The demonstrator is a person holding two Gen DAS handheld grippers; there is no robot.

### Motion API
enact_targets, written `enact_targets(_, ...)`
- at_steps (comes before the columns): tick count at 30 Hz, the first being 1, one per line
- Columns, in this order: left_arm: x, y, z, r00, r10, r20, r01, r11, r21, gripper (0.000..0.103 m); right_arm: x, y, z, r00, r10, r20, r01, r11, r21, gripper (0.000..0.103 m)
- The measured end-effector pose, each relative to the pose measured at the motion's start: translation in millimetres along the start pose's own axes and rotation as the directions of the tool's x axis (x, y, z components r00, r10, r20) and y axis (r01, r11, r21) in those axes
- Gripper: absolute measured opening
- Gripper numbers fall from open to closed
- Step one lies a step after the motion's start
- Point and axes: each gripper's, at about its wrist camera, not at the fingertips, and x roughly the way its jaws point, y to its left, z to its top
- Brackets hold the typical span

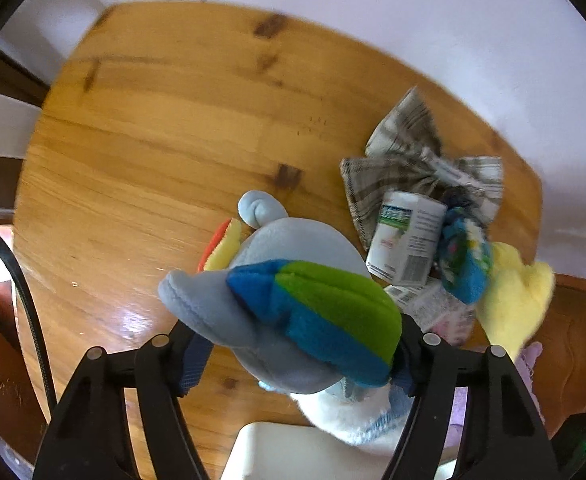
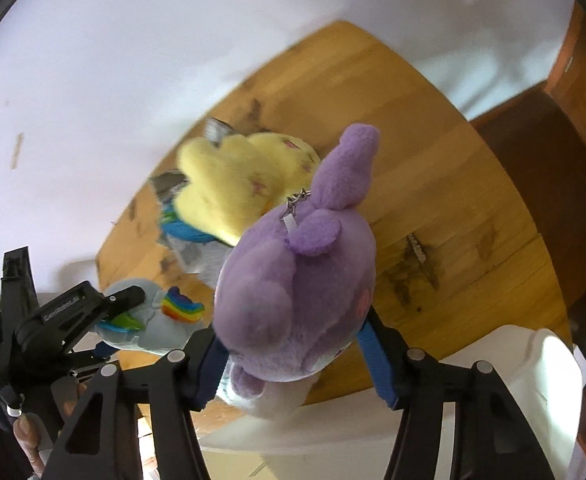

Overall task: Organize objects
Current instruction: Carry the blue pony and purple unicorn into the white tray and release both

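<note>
Nearest me, my left gripper (image 1: 293, 356) is clamping its jaws on the blue plush pony (image 1: 293, 280), which is hanging above the wooden table (image 1: 153, 120); its long axis is running away from me, the ear (image 1: 261, 208) pointing toward the far edge and the green-and-blue mane lying across my near side. My right gripper (image 2: 293, 360) is squeezing the purple plush (image 2: 297, 280) between its pads, the body standing lengthwise away from me with its ear (image 2: 353, 168) pointing up toward the far wall. A white bin (image 2: 533, 380) is sitting below both toys at the near table edge. Just beyond, a yellow plush (image 2: 233, 184) is lying on the table, beside a white carton (image 1: 409, 236) that is resting tilted on a checked cloth (image 1: 405, 156) farther back.
</note>
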Motion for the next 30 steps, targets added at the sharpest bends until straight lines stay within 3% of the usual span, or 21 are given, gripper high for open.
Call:
enact_targets(6, -75.0, 7.1, -28.3, 0.99, -0.066, 0.127, 0.057, 0.995, 0.078, 0.075, -50.7, 14.4, -17.3, 0.993, 0.089, 0.072, -0.086, 0.995, -0.046, 0.061)
enact_targets(14, -173.9, 8.1, -93.1, 0.938, -0.136, 0.319, 0.062, 0.97, 0.234, 0.075, -156.0, 38.5, -56.2, 0.962, 0.218, 0.166, -0.179, 0.959, -0.218, 0.061)
enact_targets(18, -215.2, -1.3, -135.5, 0.912, -0.189, 0.365, 0.073, 0.949, 0.307, 0.075, -205.9, 63.3, -72.8, 0.947, 0.241, 0.213, -0.162, 0.93, -0.329, 0.061)
enact_targets(19, -222.2, -3.1, -142.9, 0.907, -0.195, 0.374, 0.07, 0.944, 0.323, 0.075, -235.1, 58.6, -91.5, 0.944, 0.242, 0.224, -0.152, 0.922, -0.355, 0.061)
enact_targets(25, -262.6, -13.4, -195.4, 0.869, -0.218, 0.445, 0.024, 0.915, 0.402, 0.076, -285.8, 52.3, -127.9, 0.942, 0.211, 0.261, -0.071, 0.884, -0.462, 0.061)
enact_targets(27, -270.3, -17.2, -212.9, 0.863, -0.219, 0.456, 0.006, 0.906, 0.423, 0.076, -291.1, 44.6, -135.8, 0.946, 0.199, 0.255, -0.056, 0.877, -0.477, 0.061)
enact_targets(30, -270.2, -23.8, -233.1, 0.869, -0.215, 0.446, -0.013, 0.89, 0.455, 0.076, -294.9, 30.9, -146.4, 0.956, 0.166, 0.24, -0.028, 0.871, -0.49, 0.061)
